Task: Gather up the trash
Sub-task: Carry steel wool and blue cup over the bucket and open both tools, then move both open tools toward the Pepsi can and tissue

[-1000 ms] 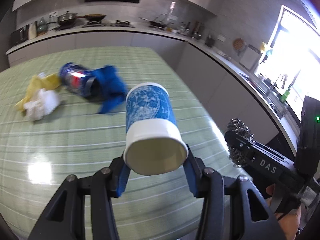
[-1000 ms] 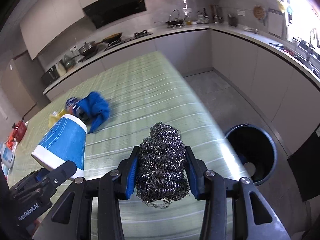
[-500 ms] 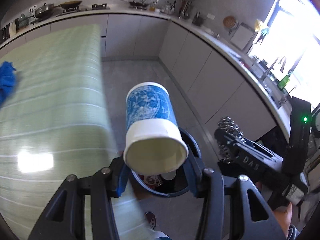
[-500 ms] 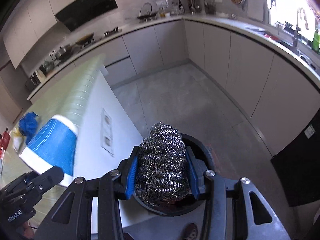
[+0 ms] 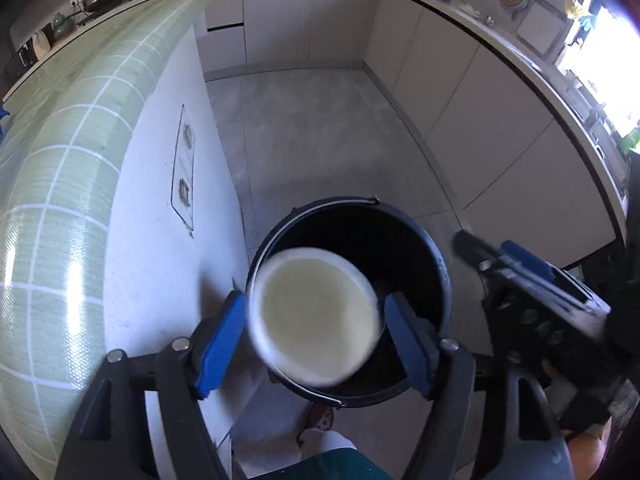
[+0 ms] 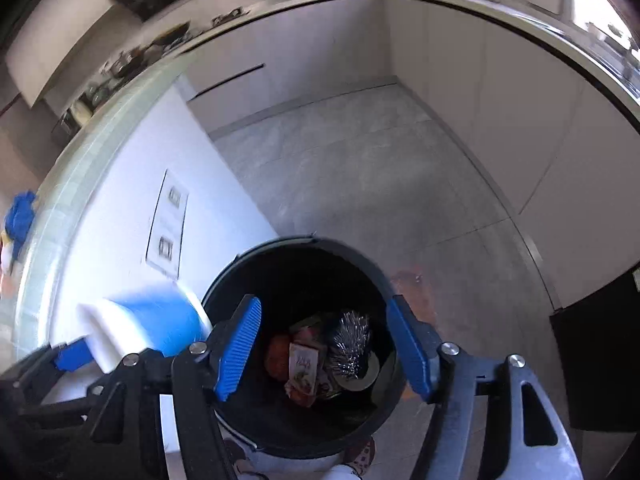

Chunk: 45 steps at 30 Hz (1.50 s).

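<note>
A black trash bin stands on the floor beside the table's white end. My left gripper hangs above it, its jaws opening. The blue-and-white paper cup is between the blue pads, mouth toward the camera and blurred, with a gap on each side. In the right wrist view my right gripper is over the bin, its jaws opening with nothing between them. The steel wool scourer lies in the bin among wrappers. The cup shows at the left of that view.
The green-matted table runs along the left, and its white end panel carries sockets. A blue cloth lies on the table. Grey floor and white cabinets surround the bin. A person's shoe is beside it.
Both hands swung from over the table to above the bin and tilted down. The right jaws opened and the steel wool dropped into the bin. The left pads came off the cup.
</note>
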{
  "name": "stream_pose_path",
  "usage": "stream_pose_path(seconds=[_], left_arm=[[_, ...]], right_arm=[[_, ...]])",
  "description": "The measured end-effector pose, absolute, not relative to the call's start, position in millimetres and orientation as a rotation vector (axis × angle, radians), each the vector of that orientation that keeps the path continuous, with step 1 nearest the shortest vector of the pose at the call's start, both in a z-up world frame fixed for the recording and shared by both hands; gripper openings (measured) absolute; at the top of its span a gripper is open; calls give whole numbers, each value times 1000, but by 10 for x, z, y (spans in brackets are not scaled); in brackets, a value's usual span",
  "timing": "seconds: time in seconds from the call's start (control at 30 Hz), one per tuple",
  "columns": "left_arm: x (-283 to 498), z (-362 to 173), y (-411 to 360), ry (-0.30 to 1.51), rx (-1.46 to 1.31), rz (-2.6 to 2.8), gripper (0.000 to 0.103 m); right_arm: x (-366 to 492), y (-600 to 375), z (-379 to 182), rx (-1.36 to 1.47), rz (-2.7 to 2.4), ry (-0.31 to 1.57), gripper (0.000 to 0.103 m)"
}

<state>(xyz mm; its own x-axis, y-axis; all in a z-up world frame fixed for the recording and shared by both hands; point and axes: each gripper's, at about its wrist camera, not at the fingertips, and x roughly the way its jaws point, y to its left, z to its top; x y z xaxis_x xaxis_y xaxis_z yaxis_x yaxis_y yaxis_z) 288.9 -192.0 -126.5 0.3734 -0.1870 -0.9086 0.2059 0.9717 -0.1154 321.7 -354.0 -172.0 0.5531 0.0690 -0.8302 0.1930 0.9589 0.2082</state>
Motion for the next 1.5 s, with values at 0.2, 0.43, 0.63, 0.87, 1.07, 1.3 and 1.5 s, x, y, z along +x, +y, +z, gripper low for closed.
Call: stream_pose_path(seconds=[0.2, 0.43, 0.63, 0.87, 1.07, 1.3, 1.5], left_arm=[[2814, -736, -1766, 1060, -44, -266, 73], [2627, -188, -1090, 952, -82, -215, 73], [2620, -38, 12, 924, -134, -98, 76], [2459, -57, 1263, 902, -153, -10, 77], [2484, -77, 1993, 907, -154, 45, 77], [2659, -51, 2415, 896, -205, 83, 77], [2909, -29, 2513, 890, -207, 127, 77]], right_arm=[[3111, -3579, -1269, 298, -132, 875, 67], [3018, -3082, -812, 291, -96, 809, 67], [3015, -2174, -481, 253, -20, 781, 68], [3049, -909, -313, 220, 49, 760, 68], [3094, 1, -389, 219, 92, 784, 68], [3313, 587, -326, 169, 137, 797, 68], [3725, 827, -310, 161, 224, 786, 68]])
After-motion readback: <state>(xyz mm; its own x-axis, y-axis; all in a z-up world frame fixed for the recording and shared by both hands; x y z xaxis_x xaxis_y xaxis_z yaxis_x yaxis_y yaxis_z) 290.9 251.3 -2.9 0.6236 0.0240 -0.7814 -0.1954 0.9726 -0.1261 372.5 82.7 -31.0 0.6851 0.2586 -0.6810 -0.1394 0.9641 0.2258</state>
